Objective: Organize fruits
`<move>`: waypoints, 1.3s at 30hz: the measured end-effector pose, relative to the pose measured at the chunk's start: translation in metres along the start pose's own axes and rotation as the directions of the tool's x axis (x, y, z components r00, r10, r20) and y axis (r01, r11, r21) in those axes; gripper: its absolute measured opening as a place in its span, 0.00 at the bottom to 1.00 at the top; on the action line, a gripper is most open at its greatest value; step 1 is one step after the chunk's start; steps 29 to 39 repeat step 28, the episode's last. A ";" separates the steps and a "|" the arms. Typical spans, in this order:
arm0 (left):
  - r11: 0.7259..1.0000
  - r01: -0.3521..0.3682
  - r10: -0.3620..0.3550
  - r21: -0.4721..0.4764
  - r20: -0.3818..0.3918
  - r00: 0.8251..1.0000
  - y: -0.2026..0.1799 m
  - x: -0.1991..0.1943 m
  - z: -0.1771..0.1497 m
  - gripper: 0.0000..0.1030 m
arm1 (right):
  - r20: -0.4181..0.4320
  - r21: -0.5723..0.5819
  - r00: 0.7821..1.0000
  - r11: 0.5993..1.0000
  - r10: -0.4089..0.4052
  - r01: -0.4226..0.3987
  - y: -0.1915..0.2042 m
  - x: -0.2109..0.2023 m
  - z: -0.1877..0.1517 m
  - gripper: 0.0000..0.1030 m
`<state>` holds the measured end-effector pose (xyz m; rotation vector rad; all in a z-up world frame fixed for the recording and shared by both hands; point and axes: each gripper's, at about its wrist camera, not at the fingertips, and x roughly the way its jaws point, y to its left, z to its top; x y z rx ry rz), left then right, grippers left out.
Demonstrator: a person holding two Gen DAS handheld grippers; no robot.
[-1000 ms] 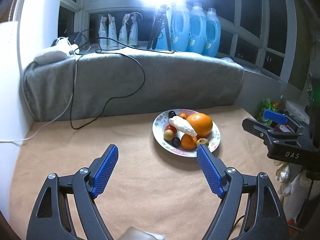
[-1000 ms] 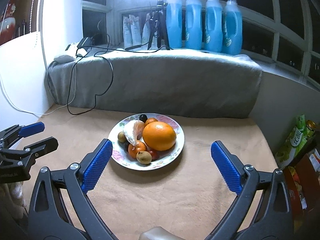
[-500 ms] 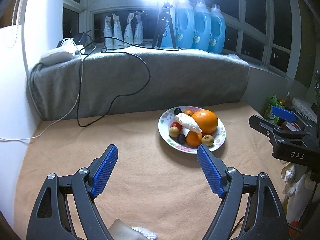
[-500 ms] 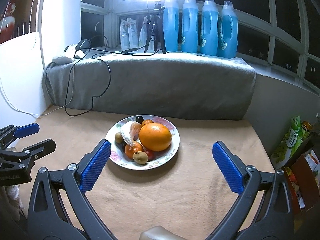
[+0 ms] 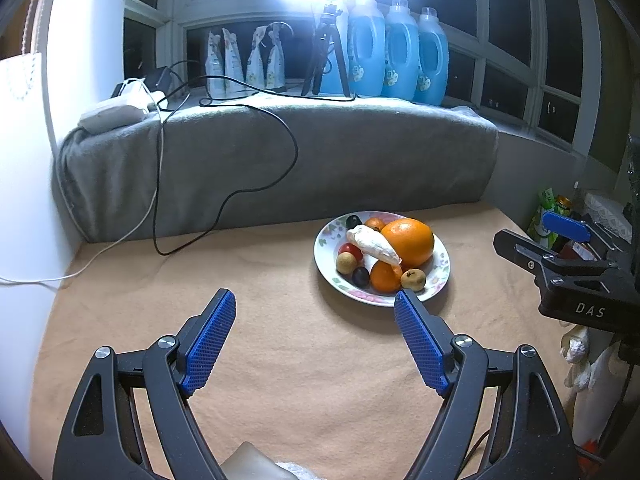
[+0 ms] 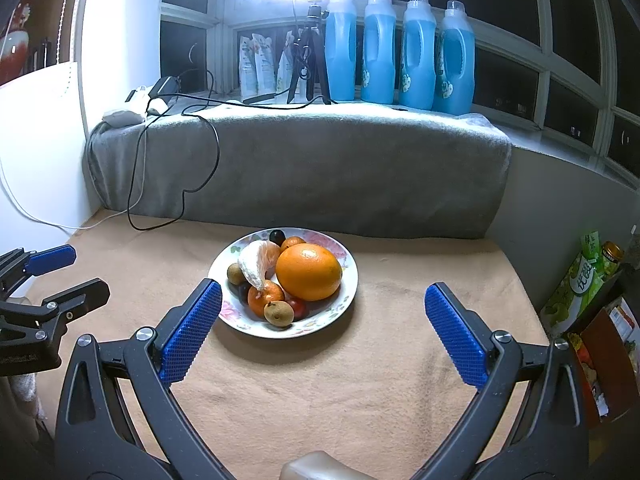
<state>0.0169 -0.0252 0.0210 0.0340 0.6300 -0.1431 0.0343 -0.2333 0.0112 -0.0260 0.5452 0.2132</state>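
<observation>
Right wrist view shows the right gripper (image 6: pixel 322 312) spread wide with nothing in it, above the soft tan cloth table (image 6: pixel 360 380). Left gripper (image 5: pixel 314 332) is spread wide and empty too. Just past them sits the white flowered plate (image 6: pixel 344 300) with a big round orange (image 6: pixel 309 271), a peeled tangerine (image 6: pixel 258 262) and small fruits. Behind it lies a grey blanket (image 6: pixel 320 168), then tall blue bottles (image 6: pixel 416 52).

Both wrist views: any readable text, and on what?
"DAS": right gripper's black body, seen in the left wrist view.
"优酸": green carton at the right edge, large characters only.
Too small or blurred: bottle labels, pouches, left gripper's body print, box.
</observation>
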 end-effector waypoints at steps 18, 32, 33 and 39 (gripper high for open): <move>1.000 0.003 -0.003 0.015 0.013 1.000 -0.007 -0.004 -0.001 0.79 | 0.001 0.000 1.000 1.000 -0.004 0.004 -0.002 0.000 -0.003 1.00; 1.000 0.001 -0.002 0.021 0.024 1.000 -0.008 -0.007 -0.001 0.80 | 0.000 0.000 1.000 1.000 -0.006 0.006 -0.002 -0.001 -0.004 1.00; 1.000 0.001 -0.002 0.021 0.024 1.000 -0.008 -0.007 -0.001 0.80 | 0.000 0.000 1.000 1.000 -0.006 0.006 -0.002 -0.001 -0.004 1.00; 1.000 0.001 -0.002 0.021 0.024 1.000 -0.008 -0.007 -0.001 0.80 | 0.000 0.000 1.000 1.000 -0.006 0.006 -0.002 -0.001 -0.004 1.00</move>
